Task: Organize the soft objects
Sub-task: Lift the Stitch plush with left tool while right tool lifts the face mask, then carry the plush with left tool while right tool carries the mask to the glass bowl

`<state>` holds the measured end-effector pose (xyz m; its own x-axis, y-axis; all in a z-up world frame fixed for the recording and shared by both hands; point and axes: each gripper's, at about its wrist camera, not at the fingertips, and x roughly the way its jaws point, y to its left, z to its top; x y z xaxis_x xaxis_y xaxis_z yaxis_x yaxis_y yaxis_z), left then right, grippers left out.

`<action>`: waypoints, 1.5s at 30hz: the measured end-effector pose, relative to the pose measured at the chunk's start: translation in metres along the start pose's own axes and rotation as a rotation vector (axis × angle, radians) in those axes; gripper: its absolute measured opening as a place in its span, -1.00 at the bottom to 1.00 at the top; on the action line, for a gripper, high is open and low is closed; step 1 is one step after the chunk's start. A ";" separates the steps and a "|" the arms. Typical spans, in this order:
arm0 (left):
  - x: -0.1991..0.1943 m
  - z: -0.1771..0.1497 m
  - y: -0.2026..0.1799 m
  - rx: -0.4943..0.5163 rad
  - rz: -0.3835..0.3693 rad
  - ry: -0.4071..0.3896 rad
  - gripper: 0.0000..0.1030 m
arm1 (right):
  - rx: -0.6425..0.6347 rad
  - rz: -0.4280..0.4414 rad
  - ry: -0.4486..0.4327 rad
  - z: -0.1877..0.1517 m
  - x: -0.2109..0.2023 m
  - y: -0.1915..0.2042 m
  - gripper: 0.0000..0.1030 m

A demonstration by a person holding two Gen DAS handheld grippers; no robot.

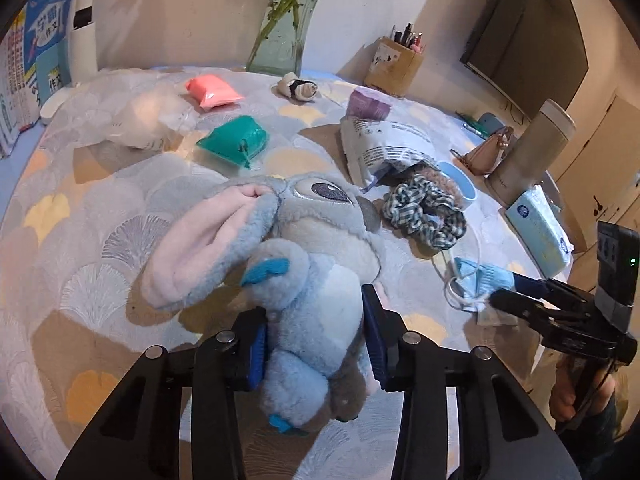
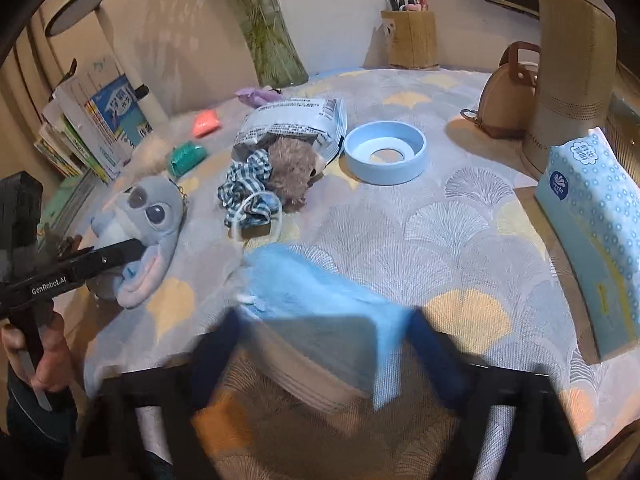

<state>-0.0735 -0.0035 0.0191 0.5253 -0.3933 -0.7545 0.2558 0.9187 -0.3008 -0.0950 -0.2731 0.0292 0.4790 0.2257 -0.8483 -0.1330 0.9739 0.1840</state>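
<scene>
The blue plush toy [image 1: 308,292] lies near the counter's [image 1: 100,240] near edge, head toward the far side, long axis near-to-far. Soft and light, it looks best gripped round its belly, where the left gripper [image 1: 318,344] has its jaws clamped. The right gripper [image 2: 324,356] has its jaws around a limp blue face mask [image 2: 316,292]; whether they pinch it I cannot tell.

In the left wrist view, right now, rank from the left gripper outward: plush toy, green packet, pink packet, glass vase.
1. Plush toy, between the left gripper's fingers.
2. Green packet, mid-table, left of centre.
3. Pink packet, farther back.
4. Glass vase, against the wall.
</scene>
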 end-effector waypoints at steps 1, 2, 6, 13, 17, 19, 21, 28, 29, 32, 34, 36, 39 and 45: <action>0.000 -0.001 0.001 0.000 0.005 0.001 -0.27 | -0.016 -0.015 -0.007 0.000 0.000 0.003 -0.02; 0.002 -0.002 0.000 -0.001 0.011 0.000 -0.25 | -0.030 -0.019 -0.011 -0.001 -0.001 0.005 -0.17; 0.006 -0.004 0.001 -0.012 0.023 -0.005 -0.14 | -0.087 -0.049 -0.016 -0.006 0.000 0.018 -0.23; -0.005 -0.006 -0.009 0.008 0.009 -0.034 -0.33 | -0.068 0.047 -0.040 -0.008 -0.007 0.022 -0.47; -0.018 -0.002 -0.014 -0.015 -0.063 -0.066 -0.33 | -0.074 0.076 -0.110 -0.004 -0.028 0.027 -0.48; -0.026 0.001 -0.022 -0.008 -0.086 -0.084 -0.33 | -0.081 0.070 -0.147 -0.001 -0.041 0.029 -0.48; -0.032 0.004 -0.030 0.001 -0.106 -0.101 -0.33 | -0.079 0.065 -0.173 0.002 -0.051 0.029 -0.48; -0.052 0.024 -0.075 0.095 -0.131 -0.162 -0.33 | -0.027 0.054 -0.265 0.013 -0.090 0.009 -0.48; -0.055 0.027 -0.081 0.110 -0.135 -0.173 -0.33 | -0.020 0.048 -0.282 0.014 -0.097 0.005 -0.48; -0.064 0.041 -0.110 0.168 -0.159 -0.210 -0.33 | 0.000 0.039 -0.325 0.017 -0.115 -0.006 -0.48; -0.065 0.051 -0.129 0.206 -0.171 -0.223 -0.33 | 0.026 0.006 -0.380 0.021 -0.138 -0.023 -0.48; -0.059 0.057 -0.142 0.220 -0.175 -0.216 -0.33 | 0.043 -0.013 -0.395 0.022 -0.144 -0.036 -0.48; -0.043 0.064 -0.149 0.198 -0.179 -0.179 -0.34 | 0.105 -0.007 -0.375 0.019 -0.142 -0.059 -0.48; -0.054 0.075 -0.188 0.277 -0.209 -0.217 -0.34 | 0.159 -0.010 -0.417 0.013 -0.158 -0.083 -0.48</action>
<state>-0.0889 -0.1581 0.1599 0.5905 -0.5957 -0.5444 0.5682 0.7860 -0.2438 -0.1480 -0.3894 0.1541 0.7928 0.1757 -0.5837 -0.0075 0.9603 0.2788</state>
